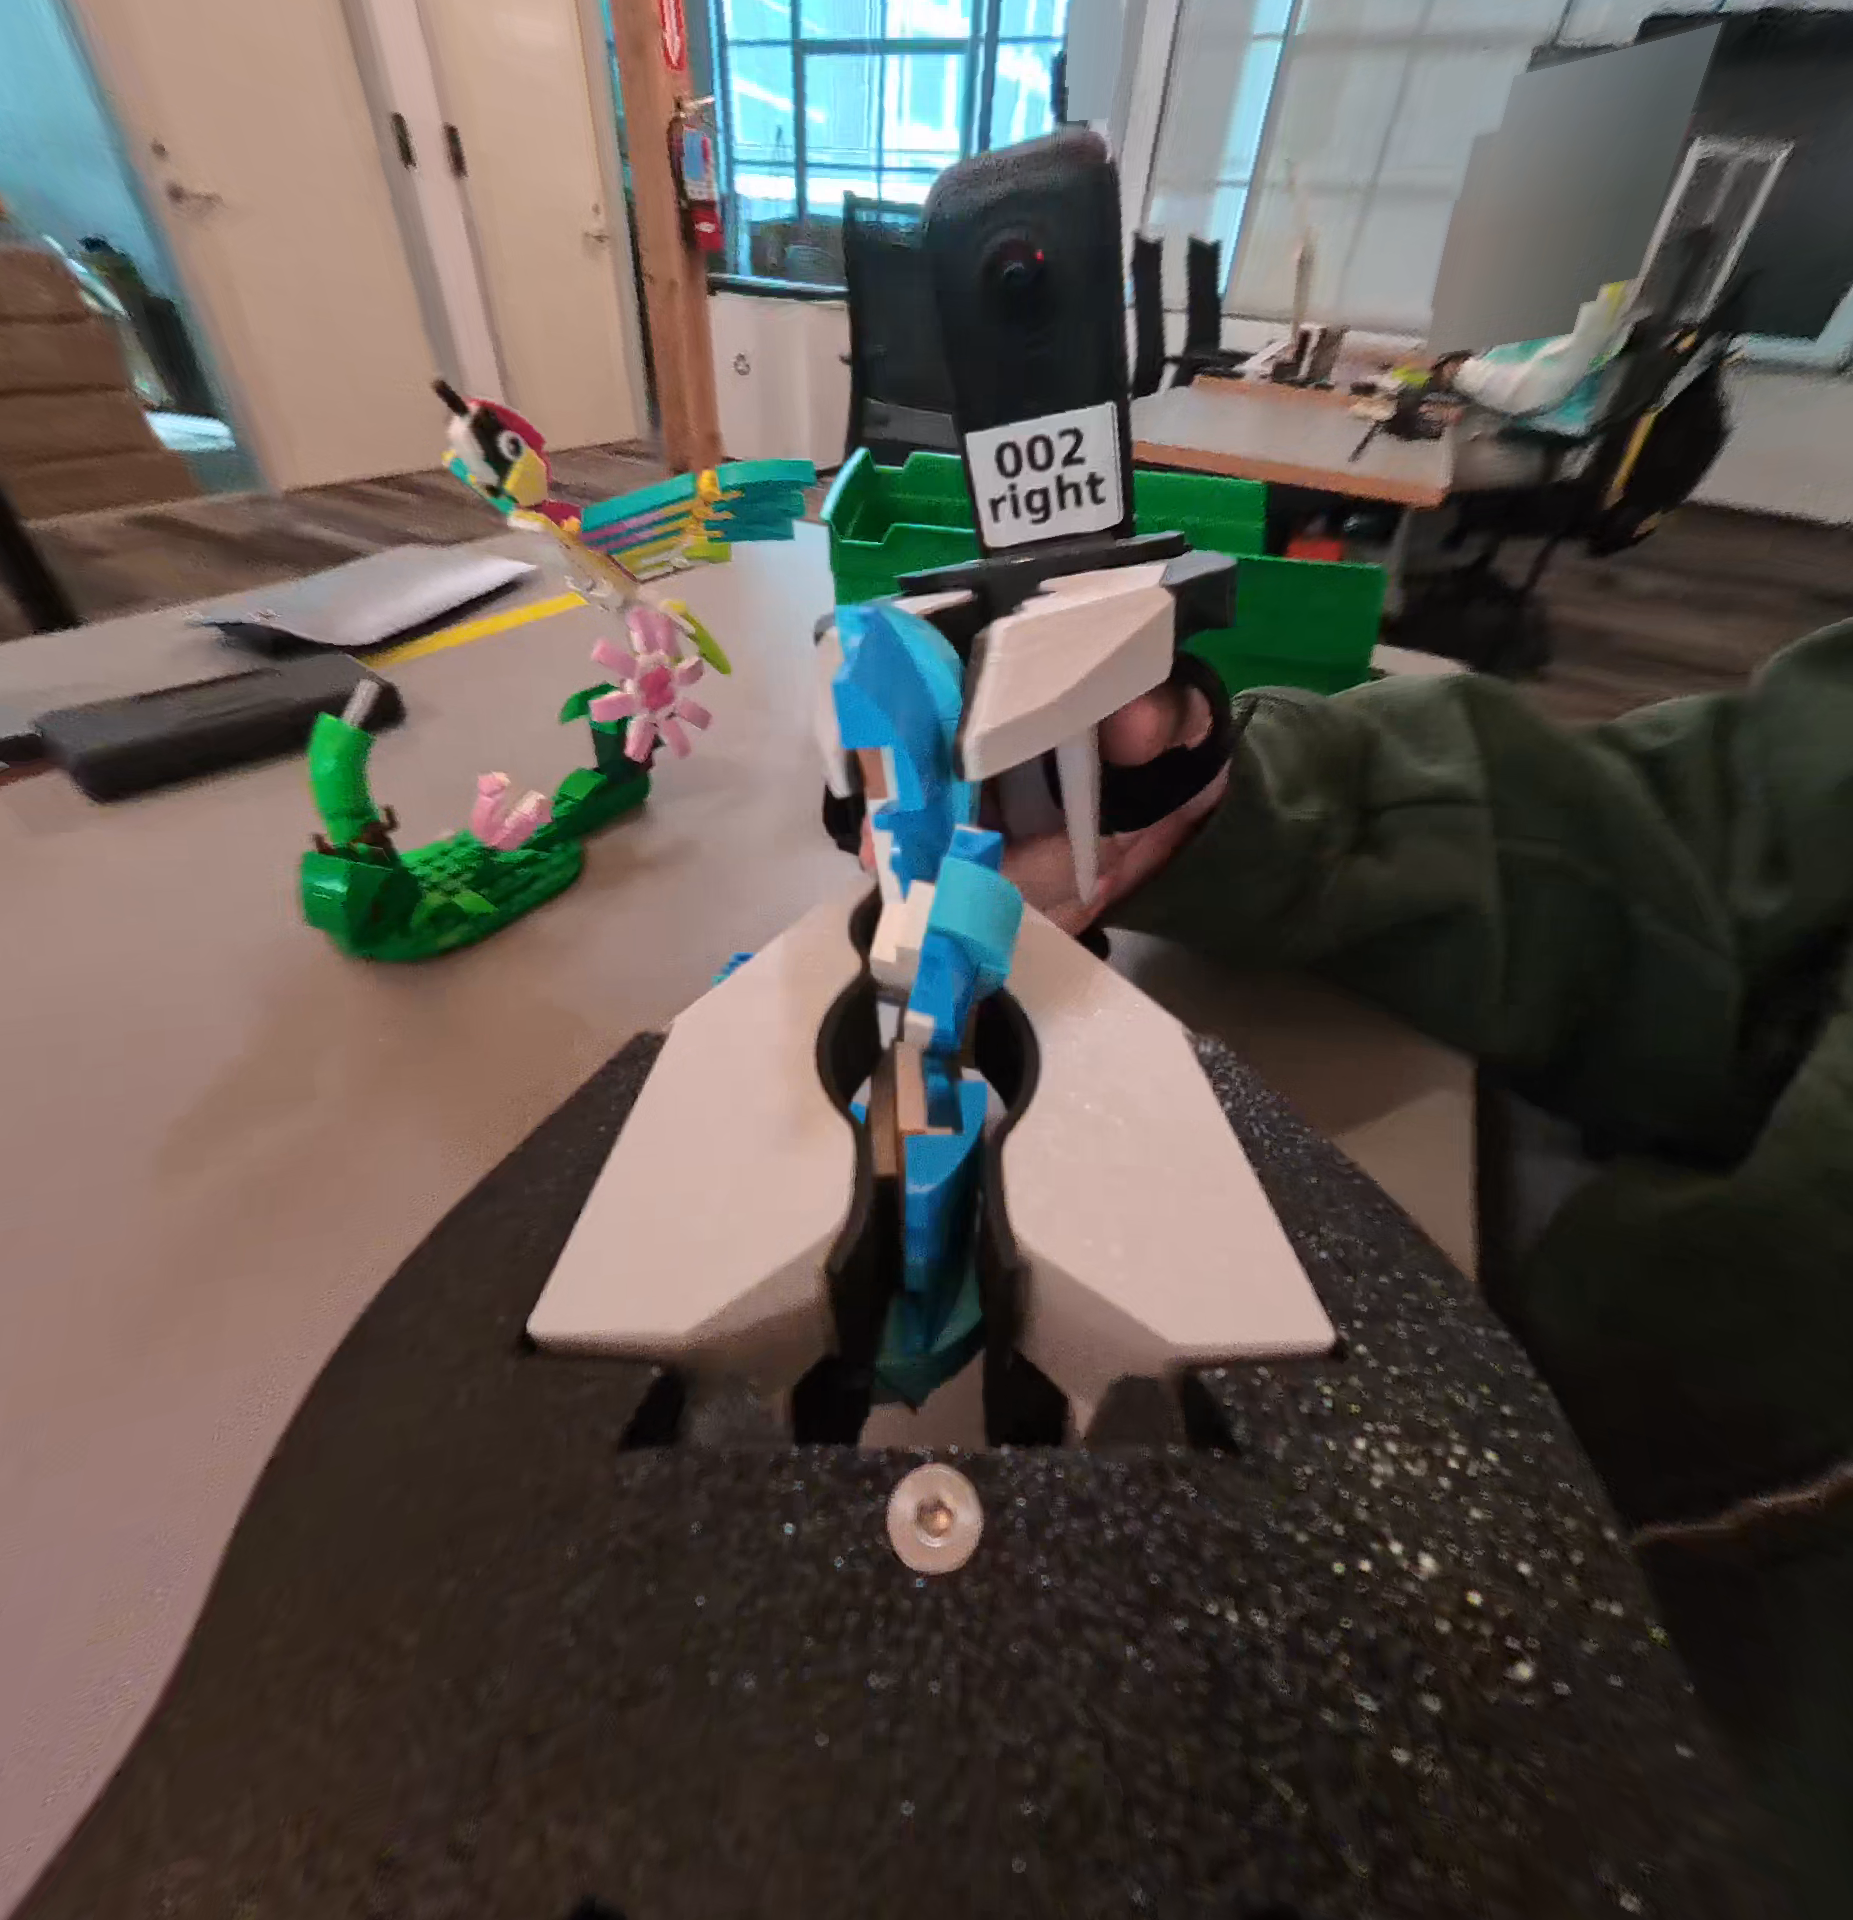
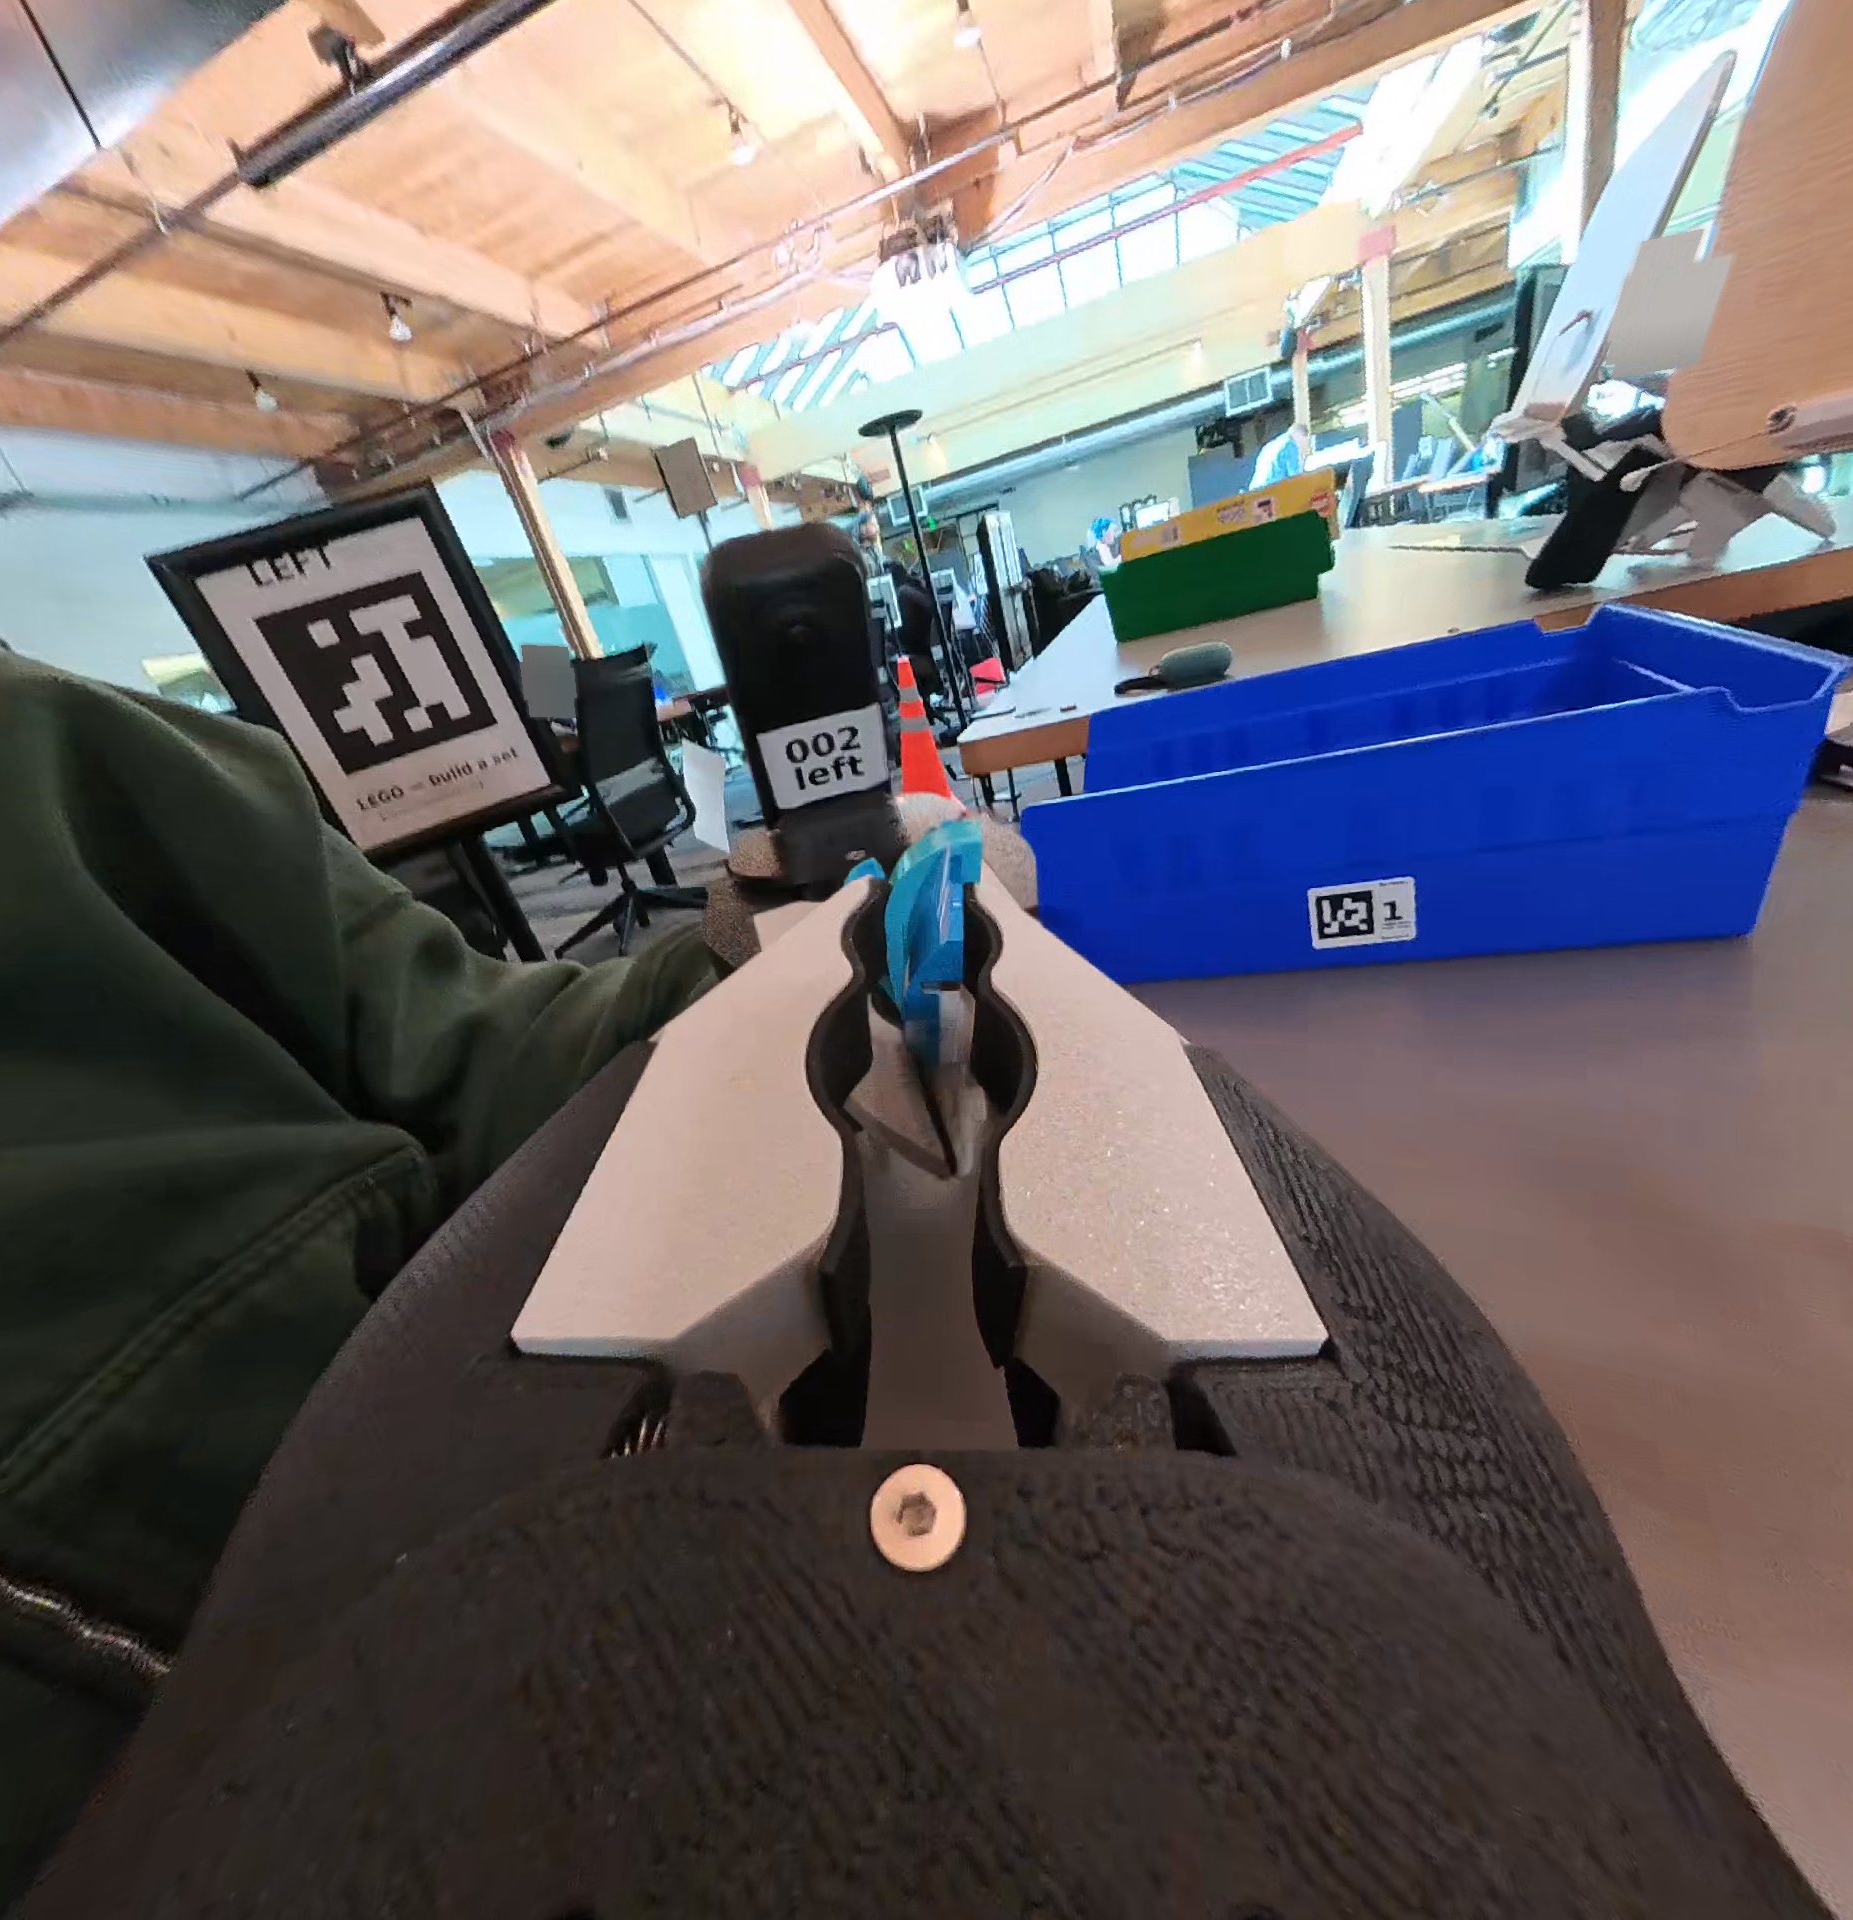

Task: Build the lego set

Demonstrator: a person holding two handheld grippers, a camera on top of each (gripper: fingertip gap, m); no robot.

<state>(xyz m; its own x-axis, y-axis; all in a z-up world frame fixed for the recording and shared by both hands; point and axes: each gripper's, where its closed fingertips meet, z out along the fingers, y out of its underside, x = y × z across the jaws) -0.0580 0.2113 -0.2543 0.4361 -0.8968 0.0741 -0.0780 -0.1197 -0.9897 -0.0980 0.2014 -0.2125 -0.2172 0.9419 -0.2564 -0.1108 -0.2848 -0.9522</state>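
Stretching wide under timber ceiling beams (image 2: 548,208), the office holds a grey table (image 1: 174,1143). Above it, left gripper (image 1: 927,997) and right gripper (image 2: 917,971) face each other, both clamped on one blue brick model (image 1: 927,904). A green brick base (image 1: 434,862), green bin (image 1: 1296,613) and blue bin (image 2: 1421,769) sit nearby.

Glossy plastic-brick blue model (image 1: 927,935) between matt white tongs (image 1: 927,997); smooth grey table (image 1: 174,1091).
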